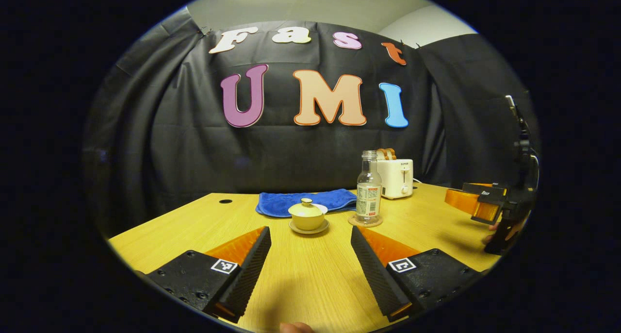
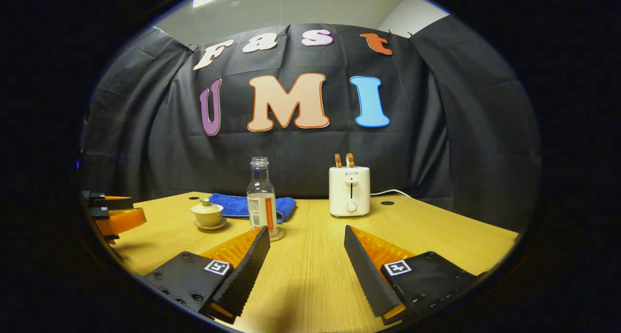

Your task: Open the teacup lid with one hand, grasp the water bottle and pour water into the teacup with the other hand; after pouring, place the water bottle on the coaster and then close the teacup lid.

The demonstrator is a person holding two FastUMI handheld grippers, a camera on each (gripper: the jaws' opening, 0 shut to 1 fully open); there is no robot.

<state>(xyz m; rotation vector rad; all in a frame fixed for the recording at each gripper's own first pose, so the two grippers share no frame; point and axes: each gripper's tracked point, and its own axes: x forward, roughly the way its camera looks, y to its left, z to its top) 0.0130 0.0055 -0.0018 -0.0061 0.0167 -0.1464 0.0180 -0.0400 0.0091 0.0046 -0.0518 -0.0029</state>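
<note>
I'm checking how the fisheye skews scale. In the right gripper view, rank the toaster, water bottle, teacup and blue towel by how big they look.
1. Toaster and water bottle: unsure. The bottle looks taller, the toaster wider, and the bottle stands nearer.
2. Blue towel: a wide, low strip, partly hidden behind the bottle.
3. Teacup: smallest, lid on.

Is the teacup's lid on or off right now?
On. The lid sits on the teacup, knob up; both grippers are open, away from it.

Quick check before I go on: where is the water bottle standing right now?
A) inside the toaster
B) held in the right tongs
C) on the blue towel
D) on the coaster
D: the water bottle stands upright on the round coaster, beside the lidded teacup.
</note>
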